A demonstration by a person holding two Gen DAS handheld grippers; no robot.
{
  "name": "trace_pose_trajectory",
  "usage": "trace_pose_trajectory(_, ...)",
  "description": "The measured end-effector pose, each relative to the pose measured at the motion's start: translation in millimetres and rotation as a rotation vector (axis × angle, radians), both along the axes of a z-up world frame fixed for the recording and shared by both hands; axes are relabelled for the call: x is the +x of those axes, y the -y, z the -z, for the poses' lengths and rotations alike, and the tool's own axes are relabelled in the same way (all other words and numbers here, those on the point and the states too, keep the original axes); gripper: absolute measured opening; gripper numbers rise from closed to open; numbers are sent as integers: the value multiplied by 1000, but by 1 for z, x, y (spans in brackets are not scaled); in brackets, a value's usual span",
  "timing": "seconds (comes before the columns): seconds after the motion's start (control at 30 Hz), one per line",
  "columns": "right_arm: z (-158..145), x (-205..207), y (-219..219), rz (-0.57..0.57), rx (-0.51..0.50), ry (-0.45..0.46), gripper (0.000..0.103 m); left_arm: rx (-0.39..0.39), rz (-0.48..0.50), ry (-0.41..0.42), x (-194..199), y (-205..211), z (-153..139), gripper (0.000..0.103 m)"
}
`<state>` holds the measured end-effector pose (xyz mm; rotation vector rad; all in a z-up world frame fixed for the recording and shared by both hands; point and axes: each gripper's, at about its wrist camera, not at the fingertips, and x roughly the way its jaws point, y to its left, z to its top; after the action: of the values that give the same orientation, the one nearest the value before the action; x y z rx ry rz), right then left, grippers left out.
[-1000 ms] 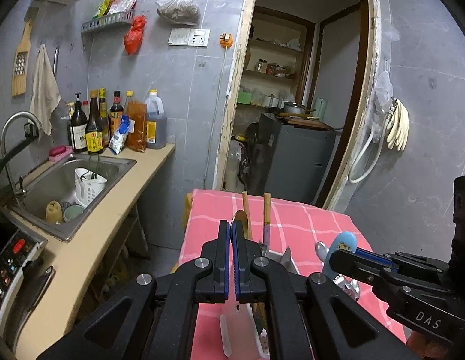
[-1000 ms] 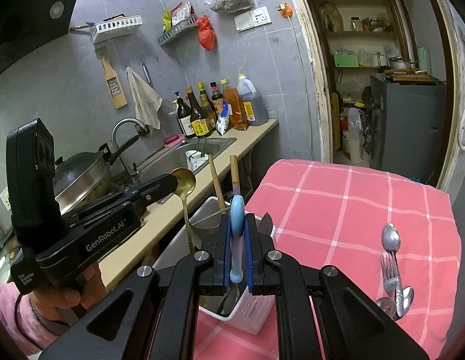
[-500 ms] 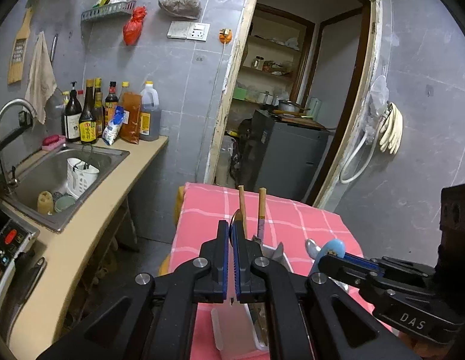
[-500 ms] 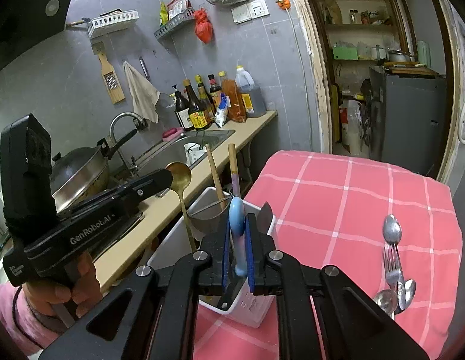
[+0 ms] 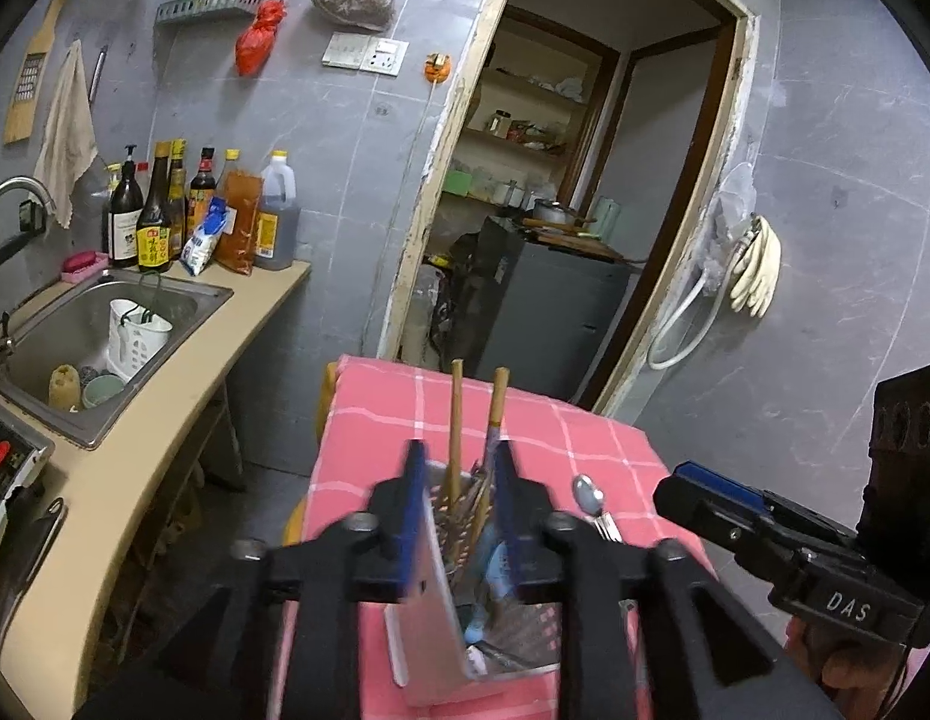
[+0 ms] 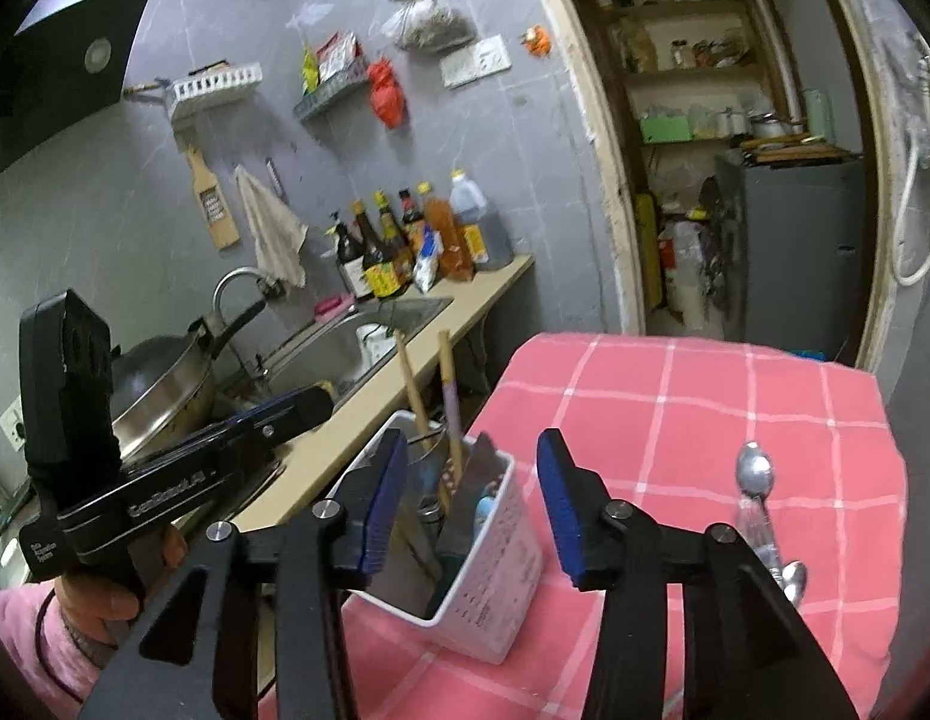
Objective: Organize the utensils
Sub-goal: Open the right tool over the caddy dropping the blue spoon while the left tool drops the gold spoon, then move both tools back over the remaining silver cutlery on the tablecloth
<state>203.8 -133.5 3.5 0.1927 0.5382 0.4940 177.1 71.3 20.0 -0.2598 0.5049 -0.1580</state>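
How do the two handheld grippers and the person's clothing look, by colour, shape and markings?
Both are black, angular tools with bolted linkage arms and flat blue pads inside the fingers. The left gripper carries white lettering along its body and a boxy black block on top. The right gripper shows white letters "DAS" and a similar black block. A fluffy pink sleeve covers the left wrist, and a thin dark cable loops beside it.
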Motion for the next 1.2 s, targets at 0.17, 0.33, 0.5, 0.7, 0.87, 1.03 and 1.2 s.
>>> trace_pose_trajectory(0.17,-10,-11,26,80,16,47,66,-26,1,39,-4,8,-8,57)
trace_pose_trajectory(0.33,-19,-21,63,187,46,94,99,-20,14,80,-6,27,-20,85)
trace_pose_trajectory(0.5,-22,-32,105,297,34,112,102,-8,39,117,-8,55,-30,103)
trace_pose_trajectory(0.7,-12,-36,151,377,12,70,102,-9,90,93,3,91,-30,103)
trace_pose_trajectory(0.87,12,-35,186,402,3,-7,102,12,131,43,16,124,-19,103)
trace_pose_trajectory(1.03,46,-25,215,418,15,-108,102,38,162,-22,35,155,-1,103)
trace_pose_trajectory(1.2,80,-13,231,400,27,-183,102,40,162,-142,63,178,30,103)
